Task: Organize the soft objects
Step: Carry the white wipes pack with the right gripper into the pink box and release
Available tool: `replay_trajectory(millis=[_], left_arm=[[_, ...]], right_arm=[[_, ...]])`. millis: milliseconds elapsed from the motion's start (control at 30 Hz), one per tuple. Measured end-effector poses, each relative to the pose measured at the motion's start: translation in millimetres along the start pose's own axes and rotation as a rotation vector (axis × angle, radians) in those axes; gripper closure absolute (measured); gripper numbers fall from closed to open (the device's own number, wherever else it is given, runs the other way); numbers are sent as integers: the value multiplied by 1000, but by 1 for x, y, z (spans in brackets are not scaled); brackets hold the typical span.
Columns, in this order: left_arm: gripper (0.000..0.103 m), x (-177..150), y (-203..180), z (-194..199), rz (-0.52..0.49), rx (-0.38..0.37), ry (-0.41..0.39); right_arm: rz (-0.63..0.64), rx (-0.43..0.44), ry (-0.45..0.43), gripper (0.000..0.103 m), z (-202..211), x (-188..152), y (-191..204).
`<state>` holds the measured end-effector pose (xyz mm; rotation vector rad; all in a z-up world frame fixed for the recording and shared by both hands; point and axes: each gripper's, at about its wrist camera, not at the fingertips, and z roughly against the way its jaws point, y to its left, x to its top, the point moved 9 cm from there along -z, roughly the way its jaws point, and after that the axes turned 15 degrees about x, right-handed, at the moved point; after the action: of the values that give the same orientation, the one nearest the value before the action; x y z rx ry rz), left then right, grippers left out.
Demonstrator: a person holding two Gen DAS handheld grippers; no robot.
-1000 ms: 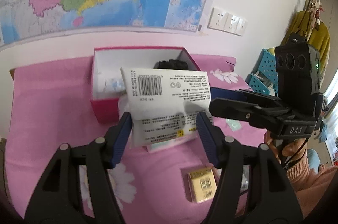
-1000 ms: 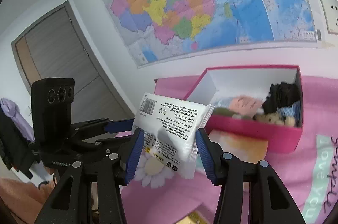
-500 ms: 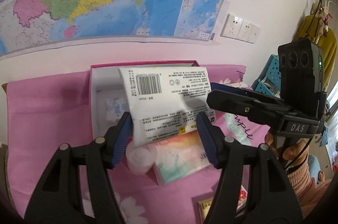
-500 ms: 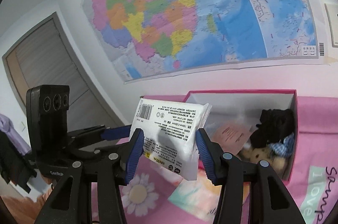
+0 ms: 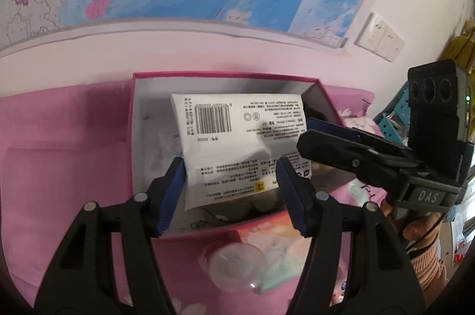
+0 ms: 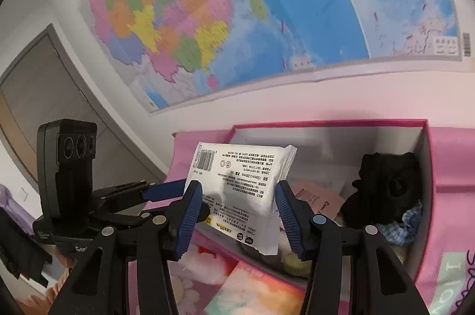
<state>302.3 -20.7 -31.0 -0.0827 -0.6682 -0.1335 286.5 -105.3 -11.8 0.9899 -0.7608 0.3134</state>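
A white soft pack printed with a barcode (image 5: pixel 237 142) is held by both grippers over the open pink box (image 5: pixel 139 95). My left gripper (image 5: pixel 231 184) is shut on the pack's near end. My right gripper (image 6: pixel 237 205) is shut on the same pack (image 6: pixel 237 181), coming in from the right in the left wrist view (image 5: pixel 341 142). The pack hangs above the box interior. The box (image 6: pixel 427 166) holds a black soft item (image 6: pixel 383 187), a blue checked cloth (image 6: pixel 406 225) and a pink packet (image 6: pixel 317 196).
A pastel tissue pack (image 5: pixel 267 243) and a clear round lid (image 5: pixel 234 264) lie on the pink cloth in front of the box. A wall map (image 6: pixel 237 17) hangs behind. A wall socket (image 5: pixel 380 40) and a blue crate (image 5: pixel 394 119) are at the right.
Both grippers have carried the white pack forward, from in front of the box to over its interior. The box now fills more of both views.
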Motion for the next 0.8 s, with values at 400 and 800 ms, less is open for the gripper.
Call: replay_trajectory(millis=[400,800], left_arm=[[39,9,14,-25,50,62,28],[39,-1,13,52,40,51,-174]], right_arm=[[-59,-58,30,50,-31,9,-29],[-41,-1,-2,49,4,-12,-8]])
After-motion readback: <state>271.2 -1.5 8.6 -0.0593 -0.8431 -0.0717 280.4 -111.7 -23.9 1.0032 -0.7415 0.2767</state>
